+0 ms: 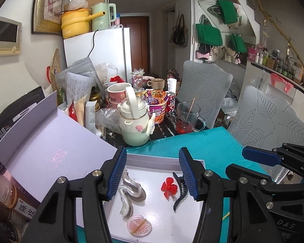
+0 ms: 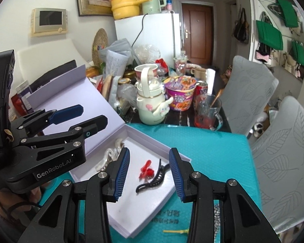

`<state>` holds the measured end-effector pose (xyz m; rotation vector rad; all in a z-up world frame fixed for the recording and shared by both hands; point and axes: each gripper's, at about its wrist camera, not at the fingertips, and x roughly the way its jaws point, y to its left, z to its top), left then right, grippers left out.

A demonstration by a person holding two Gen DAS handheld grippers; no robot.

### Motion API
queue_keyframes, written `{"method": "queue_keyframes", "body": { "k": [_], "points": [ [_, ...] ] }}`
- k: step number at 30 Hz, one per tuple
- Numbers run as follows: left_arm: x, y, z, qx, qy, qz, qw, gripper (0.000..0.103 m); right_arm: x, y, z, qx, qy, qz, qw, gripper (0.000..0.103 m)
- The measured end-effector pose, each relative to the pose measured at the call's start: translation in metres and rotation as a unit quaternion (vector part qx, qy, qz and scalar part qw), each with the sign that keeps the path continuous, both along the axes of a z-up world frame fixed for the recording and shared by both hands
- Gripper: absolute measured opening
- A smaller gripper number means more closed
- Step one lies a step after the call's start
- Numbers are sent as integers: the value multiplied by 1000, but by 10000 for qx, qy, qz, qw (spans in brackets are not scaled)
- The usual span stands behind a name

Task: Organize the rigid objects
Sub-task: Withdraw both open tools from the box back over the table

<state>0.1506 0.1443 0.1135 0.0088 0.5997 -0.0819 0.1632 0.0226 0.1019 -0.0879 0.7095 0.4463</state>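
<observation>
A shallow white box tray (image 1: 152, 161) (image 2: 158, 147) lies on a teal padded mailer (image 1: 210, 143) (image 2: 212, 151), with its lavender lid (image 1: 50, 141) (image 2: 71, 105) standing open to the left. Inside lie a clear wavy hair claw (image 1: 131, 190) (image 2: 111, 156), a red flower clip (image 1: 169, 187) (image 2: 146, 170), a black hair clip (image 1: 181, 192) (image 2: 154, 176) and a round pink compact (image 1: 139, 224). My left gripper (image 1: 154, 174) (image 2: 93, 114) hangs open above the tray, holding nothing. My right gripper (image 2: 150, 174) (image 1: 236, 161) is also open and empty, raised over the tray's right side.
Behind the mailer stand a cream bottle with a strap (image 1: 135, 125), a glass mug of red drink (image 1: 187, 117), a purple noodle bowl (image 1: 156, 105) and piled bags. Two grey chairs (image 1: 204, 89) flank the right side. A small yellow strip (image 2: 175, 231) lies on the mailer.
</observation>
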Motion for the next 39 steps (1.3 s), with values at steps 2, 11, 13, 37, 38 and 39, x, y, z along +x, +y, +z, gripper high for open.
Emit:
{"method": "queue_keyframes", "body": {
  "k": [2,11,13,37,38,39],
  "points": [
    [-9,-3,6,7,-101,-13,9999,53,-8,-4,5,-25,-76,-27,10000,40],
    [-46,-16,14,21,-246,-79,9997,91,-47,-26,13,-90,-307,-196,9993,44],
    [-54,-18,15,15,-257,-91,9996,91,-56,-30,12,-120,-324,-231,9991,44],
    [-125,-59,-20,-192,-55,-446,9988,91,-128,-88,-23,-184,-205,-650,9975,60],
    [-127,-60,-21,-218,-54,-437,9988,91,-129,-90,-25,-185,-185,-658,9975,61],
    [-128,-61,-22,-244,-46,-423,9988,91,-131,-93,-27,-177,-167,-671,9975,61]
  ]
}}
